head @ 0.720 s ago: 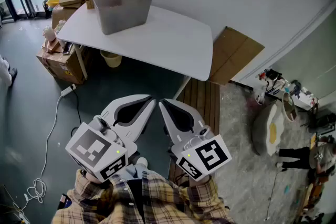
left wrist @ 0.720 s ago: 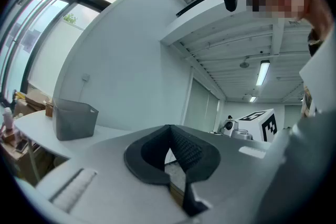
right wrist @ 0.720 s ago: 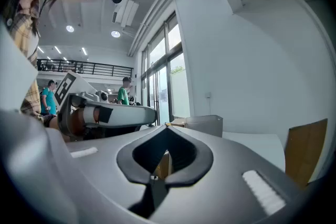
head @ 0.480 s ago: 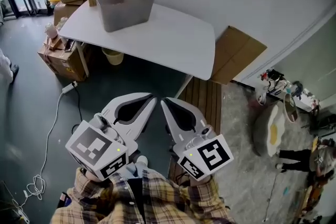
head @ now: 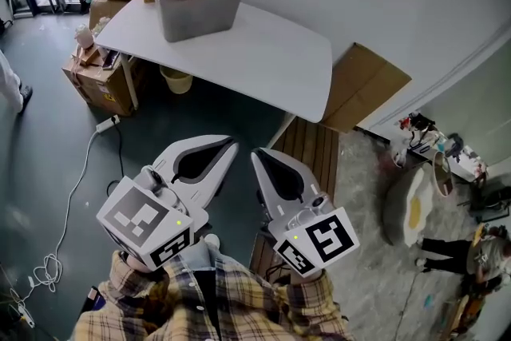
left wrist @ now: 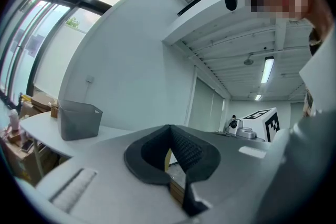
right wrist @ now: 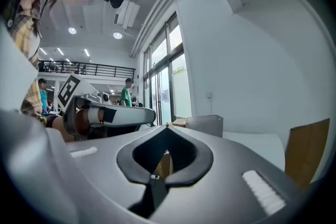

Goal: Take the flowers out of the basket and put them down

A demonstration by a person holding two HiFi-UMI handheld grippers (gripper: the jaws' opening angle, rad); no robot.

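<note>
Left claw pressed together, right claw pressed together too. Nothing sits between either pair of jaws, and both are held level at the bottom centre of the frame. The basket sits in the upper left, on the far end of the white table, well apart from both. Flowers? Not showing from here; the grey walls hide them. The step looks like the approach: close in, spread one claw before crossing the rim, drop in from above, pinch stems, not blooms.
</note>
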